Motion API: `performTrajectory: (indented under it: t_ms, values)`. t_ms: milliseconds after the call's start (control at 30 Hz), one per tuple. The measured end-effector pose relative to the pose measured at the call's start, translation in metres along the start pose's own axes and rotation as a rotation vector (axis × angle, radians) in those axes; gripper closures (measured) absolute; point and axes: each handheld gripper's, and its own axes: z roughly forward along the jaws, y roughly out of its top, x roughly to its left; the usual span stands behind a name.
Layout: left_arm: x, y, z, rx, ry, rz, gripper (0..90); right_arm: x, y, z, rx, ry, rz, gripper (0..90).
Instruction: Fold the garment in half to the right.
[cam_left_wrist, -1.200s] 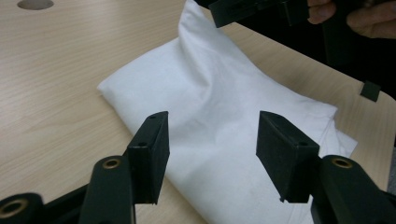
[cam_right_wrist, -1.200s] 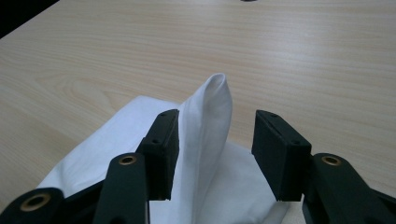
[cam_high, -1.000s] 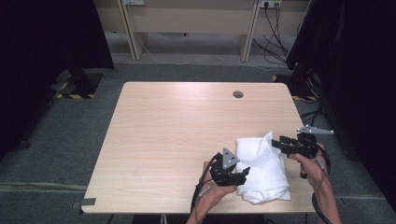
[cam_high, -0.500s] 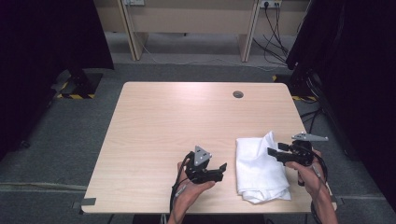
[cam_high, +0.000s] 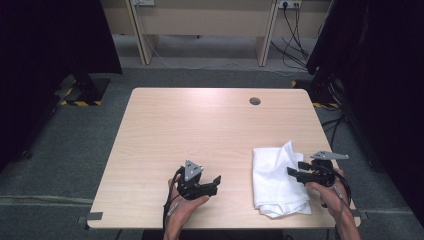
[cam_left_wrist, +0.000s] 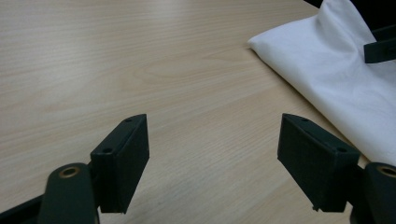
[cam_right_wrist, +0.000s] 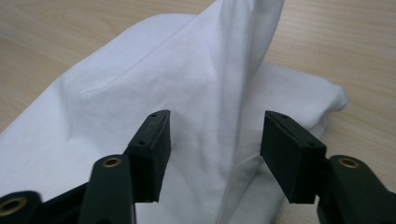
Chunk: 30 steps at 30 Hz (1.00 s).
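I see the cloth lying folded at the table's near right edge — my right gripper, jaws just narrowing, straddles its raised ridge ungripped — my left gripper gapes empty, well apart.

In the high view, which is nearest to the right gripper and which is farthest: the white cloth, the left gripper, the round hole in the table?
1. White cloth: directly at the jaws of the right gripper, on its left side.
2. Left gripper: further left, near the table's front edge.
3. Round hole: farthest, near the table's back edge.
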Motion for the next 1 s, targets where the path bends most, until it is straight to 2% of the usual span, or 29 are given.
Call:
performTrajectory:
  t_ms: [167, 267, 367, 567, 800, 933, 1000]
  values:
    - [0.0, -0.006, 0.0, 0.009, 0.005, -0.001, 23.2, 0.0, -0.002, 0.002, 0.012, 0.015, -0.016, 61.9]
    - [-0.003, -0.008, 0.001, 0.013, 0.013, 0.004, 22.3, 0.004, -0.004, 0.001, 0.016, -0.005, -0.051, 69.3]
    - [-0.007, -0.012, 0.002, 0.017, 0.02, 0.008, 21.5, 0.006, -0.006, -0.002, 0.003, -0.025, -0.061, 74.7]
    - [-0.007, -0.014, 0.002, 0.02, 0.037, 0.006, 21.5, 0.01, -0.01, -0.013, -0.03, -0.048, -0.07, 77.9]
    - [-0.003, -0.014, -0.003, 0.018, 0.054, 0.006, 21.6, 0.01, -0.023, -0.021, -0.039, -0.061, -0.089, 87.6]
    - [0.0, -0.016, -0.004, 0.019, 0.06, 0.001, 21.6, 0.009, -0.024, -0.021, -0.052, -0.068, -0.065, 85.7]
    - [0.001, -0.017, -0.006, 0.019, 0.065, 0.001, 21.6, 0.009, -0.024, -0.022, -0.051, -0.066, -0.058, 78.9]
